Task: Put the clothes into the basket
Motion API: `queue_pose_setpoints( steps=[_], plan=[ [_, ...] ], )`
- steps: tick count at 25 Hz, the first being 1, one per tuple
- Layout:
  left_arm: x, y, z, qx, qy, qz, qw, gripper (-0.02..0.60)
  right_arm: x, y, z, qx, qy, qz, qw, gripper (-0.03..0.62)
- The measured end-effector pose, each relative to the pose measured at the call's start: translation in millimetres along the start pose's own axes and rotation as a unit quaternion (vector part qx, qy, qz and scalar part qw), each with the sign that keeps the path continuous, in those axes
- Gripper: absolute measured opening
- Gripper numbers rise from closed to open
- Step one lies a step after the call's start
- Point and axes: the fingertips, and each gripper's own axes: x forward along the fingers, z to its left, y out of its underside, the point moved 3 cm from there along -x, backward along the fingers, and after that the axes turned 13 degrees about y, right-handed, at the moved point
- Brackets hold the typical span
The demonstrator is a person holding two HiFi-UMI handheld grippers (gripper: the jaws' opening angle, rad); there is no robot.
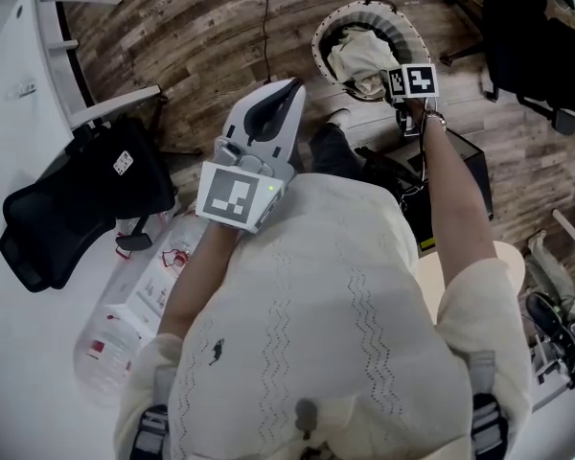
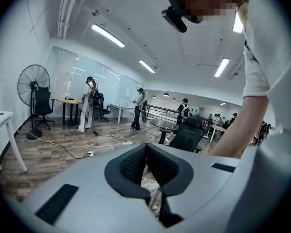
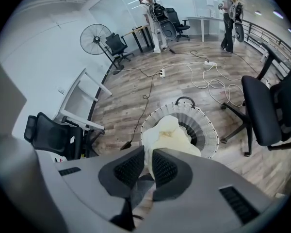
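A black office chair stands close on the right of the basket, and a dark cable runs over the wood floor up to the basket's left side. Another black chair sits well off to the left. The floor beyond the basket's far rim lies open. The right tongs hang above the basket's near rim, closed on a cream garment that bulges over the basket's middle. The left tongs are level, closed on nothing, near the basket's left side.
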Motion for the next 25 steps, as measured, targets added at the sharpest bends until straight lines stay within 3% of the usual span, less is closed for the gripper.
queue_pose_setpoints(
  steps=[8,19,21,25],
  plan=[
    [1,4,6,-0.004,-0.003,0.006,1.0000,0.020,18,14,7,0.037,-0.016,0.031,0.999,0.072],
    [14,5,8,-0.001,0.018,0.006,0.9998,0.020,16,13,1,0.051,-0.023,0.021,0.998,0.137],
    [14,5,8,0.001,0.020,0.007,0.9998,0.020,14,15,-2,0.053,-0.021,0.020,0.998,0.119],
    [13,5,6,0.004,0.028,0.007,0.9996,0.020,6,16,-4,0.067,-0.018,0.010,0.998,0.009]
  ],
)
